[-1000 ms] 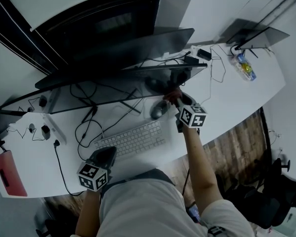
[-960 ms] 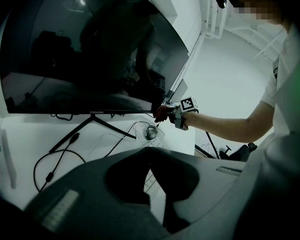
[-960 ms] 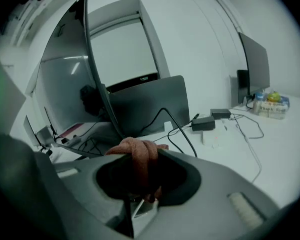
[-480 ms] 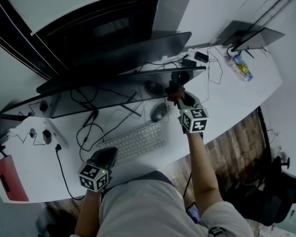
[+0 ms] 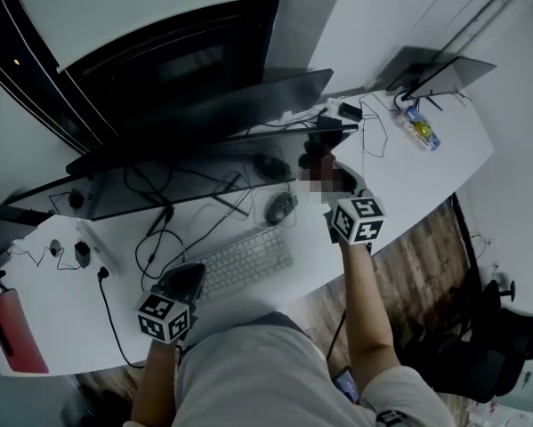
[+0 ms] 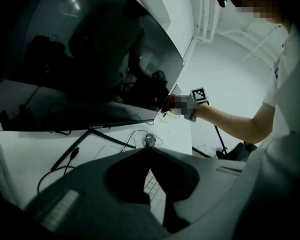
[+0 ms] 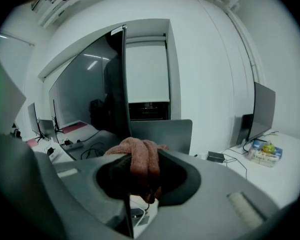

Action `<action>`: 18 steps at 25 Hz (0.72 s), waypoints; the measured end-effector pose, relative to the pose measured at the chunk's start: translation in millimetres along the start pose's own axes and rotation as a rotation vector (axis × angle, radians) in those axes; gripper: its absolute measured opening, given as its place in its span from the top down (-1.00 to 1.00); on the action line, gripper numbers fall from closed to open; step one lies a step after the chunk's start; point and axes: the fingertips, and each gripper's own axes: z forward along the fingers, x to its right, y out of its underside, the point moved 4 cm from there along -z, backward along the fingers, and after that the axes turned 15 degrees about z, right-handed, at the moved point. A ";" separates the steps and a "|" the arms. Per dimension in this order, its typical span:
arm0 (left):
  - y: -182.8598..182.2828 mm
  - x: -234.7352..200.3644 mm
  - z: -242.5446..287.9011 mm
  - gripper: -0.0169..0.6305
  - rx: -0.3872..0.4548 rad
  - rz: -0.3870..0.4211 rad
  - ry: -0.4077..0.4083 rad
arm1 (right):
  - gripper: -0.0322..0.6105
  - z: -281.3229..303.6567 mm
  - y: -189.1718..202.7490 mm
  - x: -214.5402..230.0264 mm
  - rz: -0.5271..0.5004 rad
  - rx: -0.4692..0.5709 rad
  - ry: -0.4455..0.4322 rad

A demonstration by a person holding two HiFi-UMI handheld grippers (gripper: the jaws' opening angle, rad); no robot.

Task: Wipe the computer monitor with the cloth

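The left claw (image 6: 150,151), clenched on nothing, hovers at the surface's (image 5: 70,301) 6 o'clock edge, beside the keyboard (image 5: 244,261). Toward 1 o'clock, the right claw (image 7: 139,186) grasps the pink cloth (image 7: 139,159) at the monitor's (image 6: 79,59) right edge.

- Cool, even indoor light; the white desk top (image 5: 408,185) reads bright, shadows faint.
- The wide glossy black monitor screen (image 6: 79,59) ahead of the left gripper (image 6: 148,149) mirrors ceiling strip lights.
- Both gripper views bend strongly at the edges; the right one has black corners.
- The crumpled pink cloth (image 7: 142,171) in the right gripper (image 7: 138,154) is sharp; each gripper's grey body is dim, soft.
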 end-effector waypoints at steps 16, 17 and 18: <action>-15.2 -0.9 -11.4 0.92 0.060 0.026 0.037 | 0.60 -58.2 -91.6 -39.5 0.010 0.217 -0.005; -17.0 -1.0 -11.8 0.92 0.066 0.028 0.040 | 0.60 -62.5 -98.6 -42.0 0.007 0.234 -0.007; -18.8 -1.2 -12.1 0.92 0.071 0.031 0.043 | 0.60 -66.3 -105.3 -44.3 0.005 0.249 -0.009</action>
